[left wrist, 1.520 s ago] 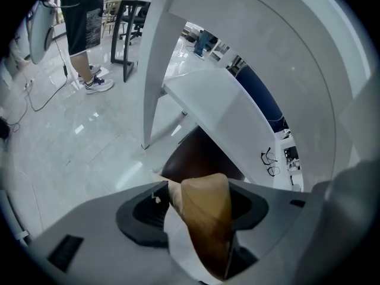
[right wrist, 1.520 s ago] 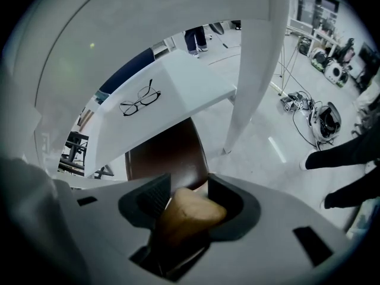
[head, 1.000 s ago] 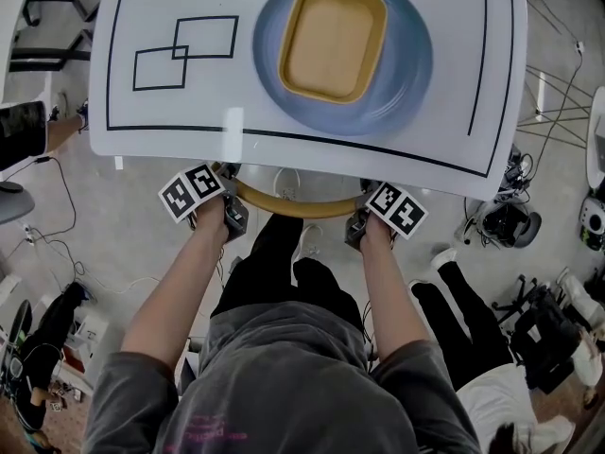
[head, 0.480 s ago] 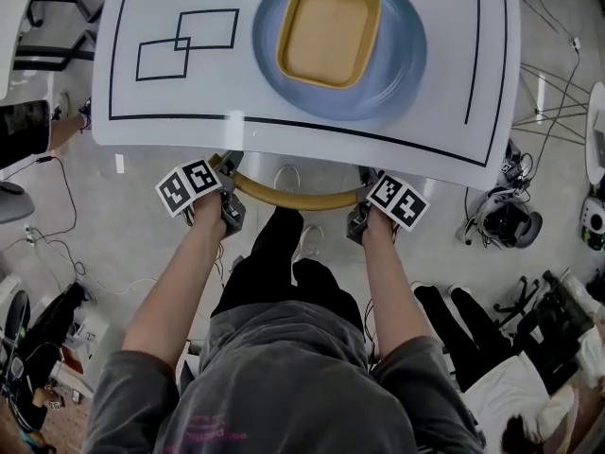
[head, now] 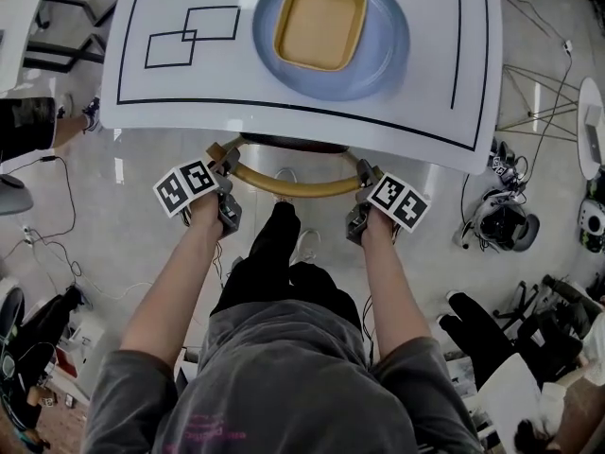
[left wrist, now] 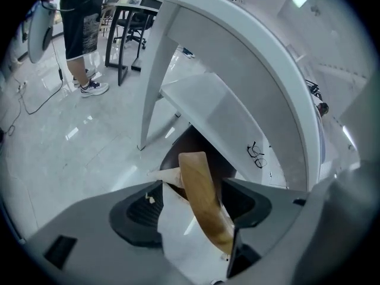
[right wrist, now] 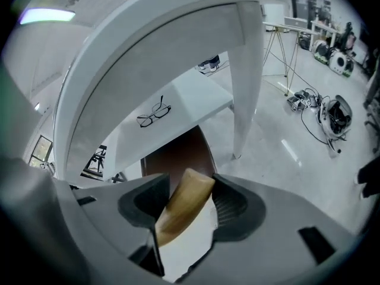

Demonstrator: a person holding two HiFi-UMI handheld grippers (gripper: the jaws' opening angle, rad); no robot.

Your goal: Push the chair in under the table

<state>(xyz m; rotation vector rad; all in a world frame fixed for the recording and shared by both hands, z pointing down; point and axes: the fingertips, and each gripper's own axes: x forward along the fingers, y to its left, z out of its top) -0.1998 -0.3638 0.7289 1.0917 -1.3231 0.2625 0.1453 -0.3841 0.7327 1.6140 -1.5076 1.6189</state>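
Observation:
The chair's curved wooden backrest [head: 288, 186] shows just outside the white table's [head: 425, 93] near edge, with the dark seat [head: 293, 144] tucked under the top. My left gripper [head: 225, 159] is at the rail's left end. In the left gripper view [left wrist: 193, 186] its jaws have just been opening. The rail [left wrist: 202, 200] lies loose between them, with a gap on the left side. My right gripper [head: 364, 173] is at the right end. There the rail [right wrist: 178, 209] crosses slantwise between the spread jaws [right wrist: 190, 183], close to both pads.
A blue plate [head: 378, 64] with a yellow tray [head: 319, 20] rests on the table. White table legs [left wrist: 154, 82] [right wrist: 246, 82] stand to either side of the chair. Glasses [right wrist: 153, 113] lie on a shelf under the top. Cables and gear [head: 506, 220] litter the floor at right.
The table has slid upward in the head view, and more of the backrest and seat shows below its edge. Both grippers stay at the rail's ends. The person at bottom right has shifted away.

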